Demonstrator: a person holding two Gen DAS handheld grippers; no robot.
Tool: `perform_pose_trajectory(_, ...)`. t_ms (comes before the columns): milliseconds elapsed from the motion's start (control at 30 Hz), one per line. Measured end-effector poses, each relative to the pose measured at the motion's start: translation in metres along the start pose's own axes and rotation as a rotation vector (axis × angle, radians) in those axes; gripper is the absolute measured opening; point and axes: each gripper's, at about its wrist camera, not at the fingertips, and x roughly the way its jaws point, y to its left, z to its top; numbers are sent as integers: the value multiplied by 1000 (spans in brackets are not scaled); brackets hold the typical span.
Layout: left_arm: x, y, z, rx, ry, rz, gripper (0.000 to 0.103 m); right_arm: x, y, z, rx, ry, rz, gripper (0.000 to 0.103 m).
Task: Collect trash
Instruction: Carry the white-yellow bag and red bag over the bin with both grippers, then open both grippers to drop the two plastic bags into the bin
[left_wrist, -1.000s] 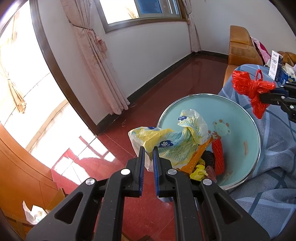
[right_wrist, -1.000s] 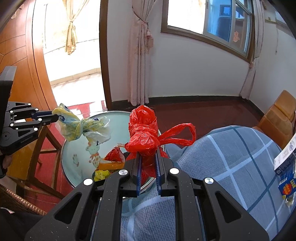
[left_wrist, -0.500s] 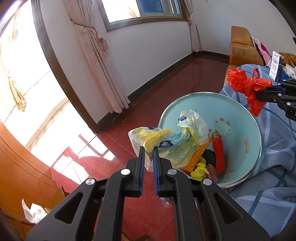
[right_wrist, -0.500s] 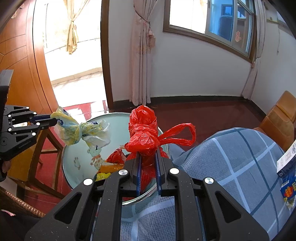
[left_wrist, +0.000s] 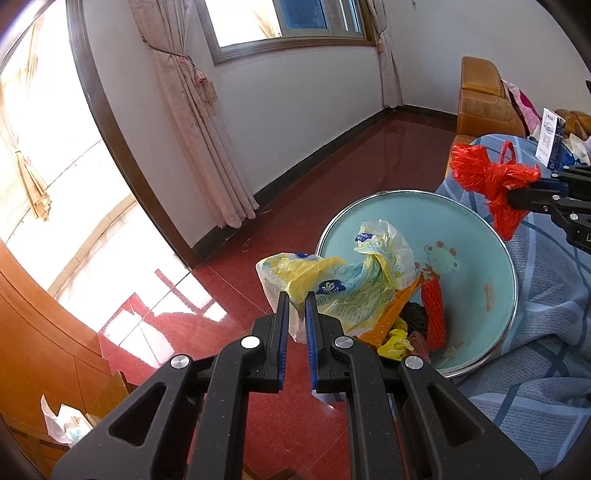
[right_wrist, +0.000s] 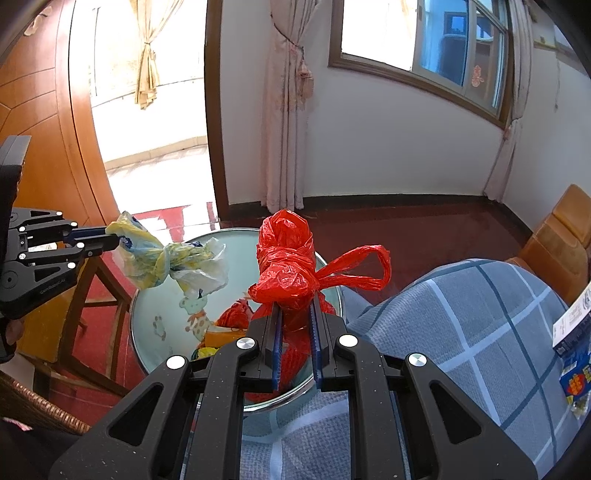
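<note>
Two hand-held grippers each pinch trash over the teal basin (left_wrist: 476, 236) at centre frame: left hand-held gripper (left_wrist: 295, 295) clamps the yellow bag (left_wrist: 332, 280), right hand-held gripper (right_wrist: 295, 310) the red bag (right_wrist: 288, 266); release only once directly above the basin.

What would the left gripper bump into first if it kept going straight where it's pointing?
Its own load aside, the left gripper holding the yellow-white bag would probably meet the trash pile in the light-blue basin, though depth is hard to judge.
</note>
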Motion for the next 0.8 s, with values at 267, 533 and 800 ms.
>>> perform_pose_trajectory(267, -2, 1, 2, -1, -5, -5, 9, 0, 2, 0, -1, 0, 1, 14)
perform_pose_trajectory(533, -4, 4, 4, -9, -9, -10, 9, 2, 5, 1, -6, -1, 4, 14)
perform_pose_trajectory(800, -6, 5, 5, -15, -17, -21, 9, 2, 9, 3, -11, -3, 9, 14)
